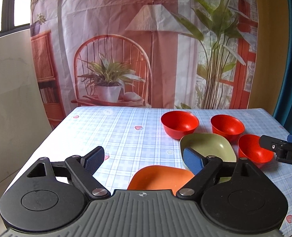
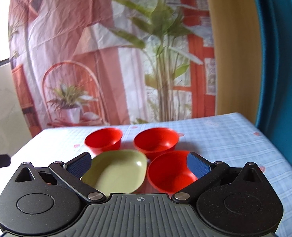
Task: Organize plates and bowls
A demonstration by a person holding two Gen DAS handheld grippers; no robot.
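Note:
Three red bowls stand on the checked tablecloth: a far left one [image 1: 179, 123] [image 2: 104, 139], a far right one [image 1: 227, 126] [image 2: 155, 141] and a near one [image 1: 253, 148] [image 2: 170, 170]. A green dish [image 1: 209, 148] [image 2: 118, 170] lies in front of the far bowls, and an orange dish [image 1: 159, 177] lies nearest, under my left gripper. My left gripper [image 1: 144, 160] is open and empty above the orange dish. My right gripper [image 2: 139, 165] is open and empty, its jaws standing wide over the green dish and the near red bowl; its tip shows in the left wrist view [image 1: 272, 145].
The table [image 1: 106, 130] has its left edge near a pale wall and its right edge near a blue curtain [image 2: 280, 59]. A printed backdrop [image 1: 126, 39] hangs right behind the far edge.

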